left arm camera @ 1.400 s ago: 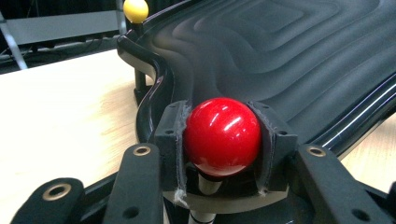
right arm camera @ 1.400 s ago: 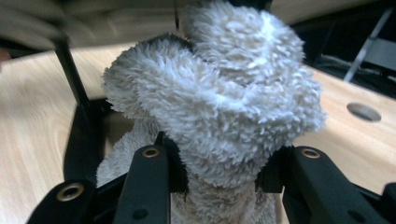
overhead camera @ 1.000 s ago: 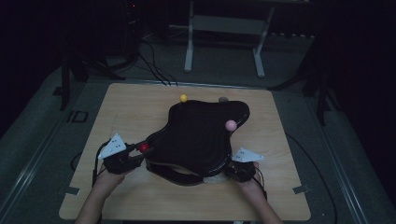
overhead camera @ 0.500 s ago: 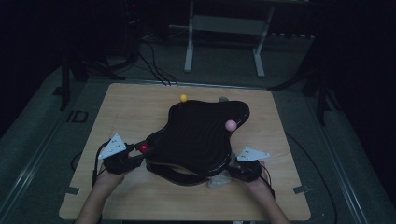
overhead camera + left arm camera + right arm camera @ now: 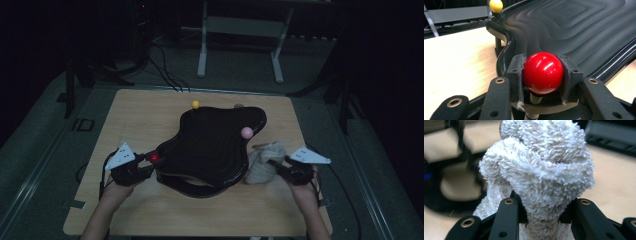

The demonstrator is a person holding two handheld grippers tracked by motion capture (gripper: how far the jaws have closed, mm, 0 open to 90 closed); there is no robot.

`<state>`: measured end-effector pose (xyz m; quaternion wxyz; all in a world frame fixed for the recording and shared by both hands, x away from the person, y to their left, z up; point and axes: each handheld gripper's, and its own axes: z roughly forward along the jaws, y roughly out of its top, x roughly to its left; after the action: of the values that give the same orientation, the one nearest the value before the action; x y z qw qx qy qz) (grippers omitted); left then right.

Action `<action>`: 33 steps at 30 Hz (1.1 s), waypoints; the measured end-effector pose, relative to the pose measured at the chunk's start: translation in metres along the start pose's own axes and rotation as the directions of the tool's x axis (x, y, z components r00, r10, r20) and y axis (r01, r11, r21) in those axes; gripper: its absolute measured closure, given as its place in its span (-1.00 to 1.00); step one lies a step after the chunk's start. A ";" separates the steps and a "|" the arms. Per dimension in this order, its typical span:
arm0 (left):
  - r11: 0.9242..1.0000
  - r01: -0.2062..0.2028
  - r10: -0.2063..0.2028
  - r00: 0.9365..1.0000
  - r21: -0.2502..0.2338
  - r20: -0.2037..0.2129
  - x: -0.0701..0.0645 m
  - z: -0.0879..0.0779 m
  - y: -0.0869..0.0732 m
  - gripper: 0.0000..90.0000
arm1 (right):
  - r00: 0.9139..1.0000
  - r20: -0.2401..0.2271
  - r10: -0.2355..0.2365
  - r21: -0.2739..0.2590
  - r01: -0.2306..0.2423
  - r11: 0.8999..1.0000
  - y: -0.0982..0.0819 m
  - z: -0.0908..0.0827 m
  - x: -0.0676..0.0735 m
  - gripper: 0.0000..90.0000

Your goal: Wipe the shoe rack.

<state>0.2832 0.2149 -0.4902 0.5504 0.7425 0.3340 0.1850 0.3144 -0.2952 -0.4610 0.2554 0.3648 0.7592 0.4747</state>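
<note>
One black wavy tray (image 5: 210,145) sits mid-tabletop (image 5: 150,115), raised on posts topped by balls: one red ball (image 5: 154,158) at its near left corner, one yellow ball (image 5: 195,104) at the far edge, one pink ball (image 5: 247,132) on the right. One white towel (image 5: 264,161) hangs bunched just beside the tray's right edge. The left gripper (image 5: 145,167) lies low and level at the tray's corner, clamped on the red ball. The right gripper (image 5: 274,165), pointing inward toward the tray, has just been closing and pinches the towel's gathered neck
</note>
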 end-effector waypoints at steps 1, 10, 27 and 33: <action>1.000 0.001 -0.001 1.000 -0.002 -0.002 0.000 0.000 0.000 0.33 | 1.000 0.026 0.002 -0.027 -0.002 1.000 0.010 -0.007 -0.005 0.52; 1.000 0.004 -0.004 1.000 -0.002 0.001 0.000 0.000 0.000 0.33 | 0.991 0.132 -0.007 -0.253 0.041 0.967 0.111 -0.045 -0.026 0.50; 1.000 0.000 0.000 1.000 0.002 0.003 0.001 0.000 0.000 0.33 | 0.997 0.052 -0.052 -0.071 0.056 0.996 0.107 0.015 -0.009 0.52; 1.000 0.000 0.000 1.000 0.004 -0.001 0.000 0.000 0.001 0.33 | 0.995 0.081 -0.060 -0.043 0.063 0.997 0.105 0.014 -0.007 0.53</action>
<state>0.2840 0.2146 -0.4896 0.5489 0.7434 0.3346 0.1846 0.3615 -0.2634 -0.3712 0.3083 0.3540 0.7481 0.4690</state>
